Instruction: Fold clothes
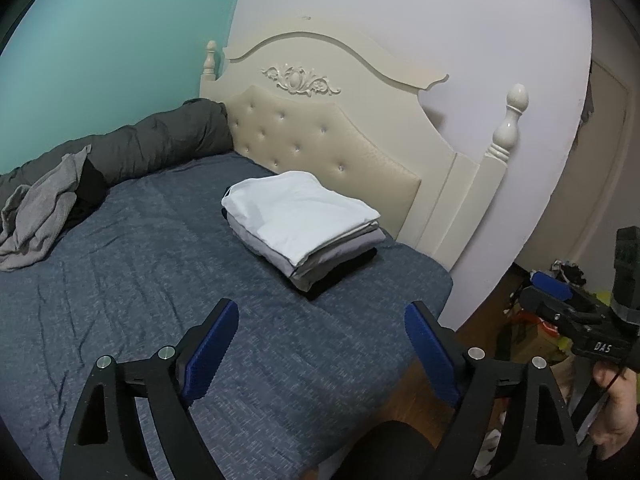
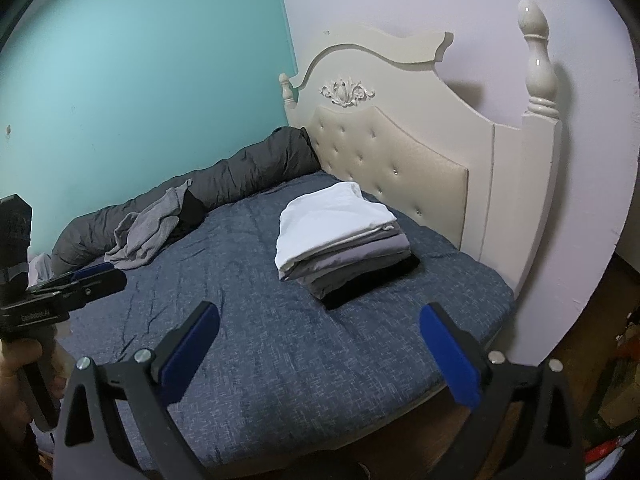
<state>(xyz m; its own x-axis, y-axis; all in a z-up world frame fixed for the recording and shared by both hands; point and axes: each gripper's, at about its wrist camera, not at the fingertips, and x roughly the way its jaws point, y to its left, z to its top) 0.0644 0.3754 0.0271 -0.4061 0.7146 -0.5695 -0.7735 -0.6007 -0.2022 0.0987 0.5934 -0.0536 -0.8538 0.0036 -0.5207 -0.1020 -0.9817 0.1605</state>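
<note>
Left tool (image 1: 318,334): spread wide, nothing between its blue pads, over the bed's near edge.
Right tool (image 2: 320,336): spread wide as well, holding nothing.
Folded stack (image 1: 302,226): at 12 o'clock from both tools, white shirt on top of grey and black layers, near the headboard (image 1: 320,136).
Unfolded grey garment (image 1: 38,216): crumpled at 10 o'clock against the rolled dark duvet (image 1: 152,144).
Progress: most looks done; that grey piece, and something black beside it, apparently remain.

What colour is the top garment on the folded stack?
White, seen best from the left wrist view.
</note>
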